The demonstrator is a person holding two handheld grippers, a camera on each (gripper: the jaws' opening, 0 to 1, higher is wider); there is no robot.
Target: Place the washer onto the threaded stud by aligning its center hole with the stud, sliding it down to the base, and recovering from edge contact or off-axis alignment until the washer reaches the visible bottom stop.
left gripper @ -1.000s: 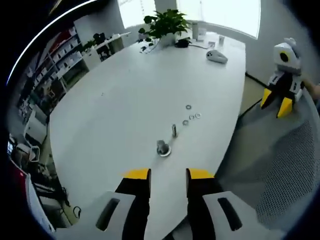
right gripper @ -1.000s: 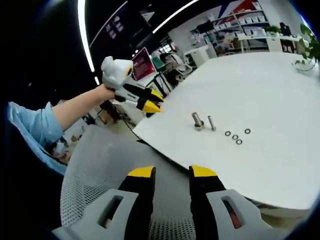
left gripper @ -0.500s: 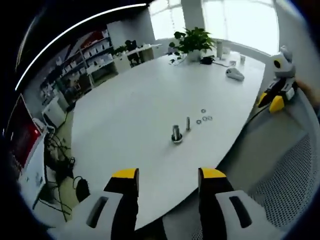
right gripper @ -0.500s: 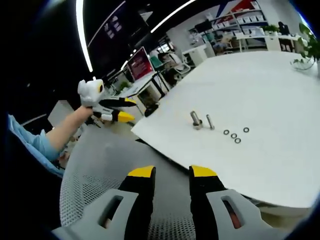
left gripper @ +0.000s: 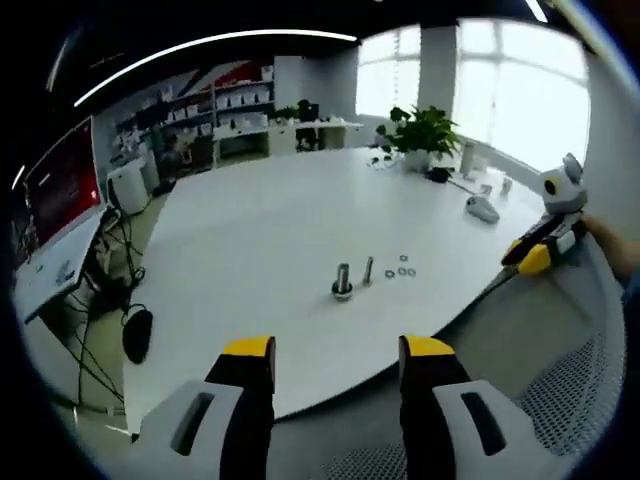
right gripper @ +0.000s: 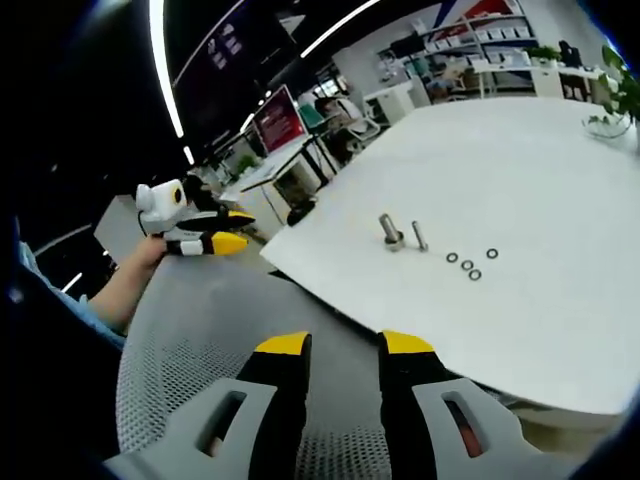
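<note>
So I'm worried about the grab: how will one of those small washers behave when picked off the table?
The washers lie flat as thin rings on the smooth white table, so probably hard to get under and apt to skid. Likely light and stiff; set on edge, one could roll.

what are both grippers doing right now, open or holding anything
Left gripper: open, jaws apart, holding nothing, back from the table edge.
Right gripper: open, holding nothing, over the mesh chair.
</note>
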